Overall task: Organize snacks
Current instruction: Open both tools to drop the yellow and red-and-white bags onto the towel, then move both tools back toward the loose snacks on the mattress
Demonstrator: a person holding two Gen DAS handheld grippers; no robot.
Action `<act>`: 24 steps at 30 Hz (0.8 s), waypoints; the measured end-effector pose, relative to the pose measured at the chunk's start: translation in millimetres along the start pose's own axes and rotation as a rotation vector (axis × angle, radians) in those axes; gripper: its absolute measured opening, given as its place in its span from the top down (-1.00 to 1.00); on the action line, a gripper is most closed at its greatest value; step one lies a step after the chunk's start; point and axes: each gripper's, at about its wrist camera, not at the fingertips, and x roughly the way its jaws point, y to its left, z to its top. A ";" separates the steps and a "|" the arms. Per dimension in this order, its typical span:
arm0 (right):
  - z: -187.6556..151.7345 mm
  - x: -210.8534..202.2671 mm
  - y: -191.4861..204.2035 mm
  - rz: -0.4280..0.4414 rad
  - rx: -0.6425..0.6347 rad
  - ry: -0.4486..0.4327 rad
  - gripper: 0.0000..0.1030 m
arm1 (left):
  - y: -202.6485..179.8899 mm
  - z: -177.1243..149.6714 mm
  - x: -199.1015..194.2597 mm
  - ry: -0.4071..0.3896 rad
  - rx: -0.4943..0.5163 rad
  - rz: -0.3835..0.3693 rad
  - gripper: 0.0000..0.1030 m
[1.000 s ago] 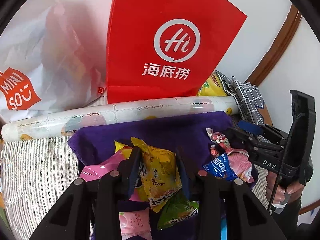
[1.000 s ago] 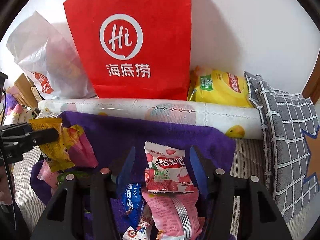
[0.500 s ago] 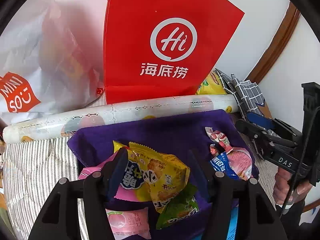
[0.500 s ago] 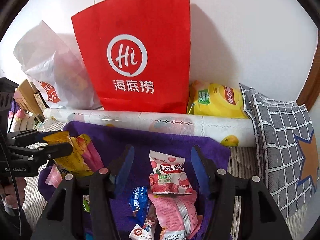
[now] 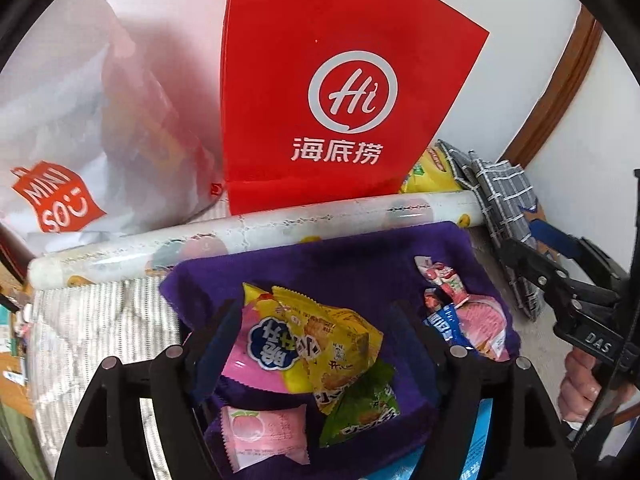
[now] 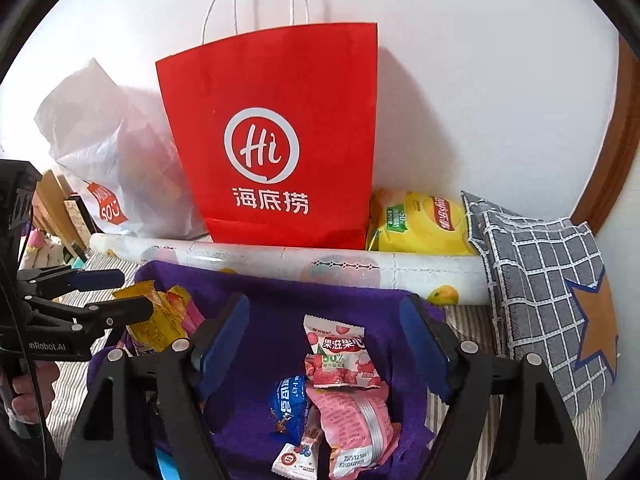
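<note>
Purple cloth [image 6: 320,300], spread on the striped cover, taken as landmark. Off its left, white Miniso bag [image 5: 60,128]; at its left end, left gripper [image 5: 312,328], jaws just opened wide, straddling without pressing the yellow snack packet [image 5: 332,332] that lies on a pink-and-yellow packet [image 5: 256,352]; nearer along that end, peach packet [image 5: 264,432] and green packet [image 5: 360,412]; behind the cloth, patterned roll [image 6: 320,260], with the red paper bag [image 6: 280,140] behind that; at its right end, right gripper [image 6: 324,344], jaws just widened, holding nothing, above strawberry packet [image 6: 340,356], blue packet [image 6: 290,404] and pink pouch [image 6: 352,428]; behind its right corner, yellow crisp bag [image 6: 420,220]; off its right, checked cushion [image 6: 540,280].
</note>
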 end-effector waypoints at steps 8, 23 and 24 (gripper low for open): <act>-12.8 -21.2 3.6 -0.088 0.032 0.017 -0.74 | -8.4 -0.3 -22.0 -0.024 0.014 0.044 -0.55; -64.8 -127.4 15.8 -0.174 0.055 -0.032 -0.74 | -38.2 -12.8 -93.3 -0.133 0.073 -0.010 -0.54; -68.9 -133.0 15.5 -0.160 0.065 -0.036 -0.74 | -40.3 -14.1 -97.4 -0.138 0.074 -0.019 -0.54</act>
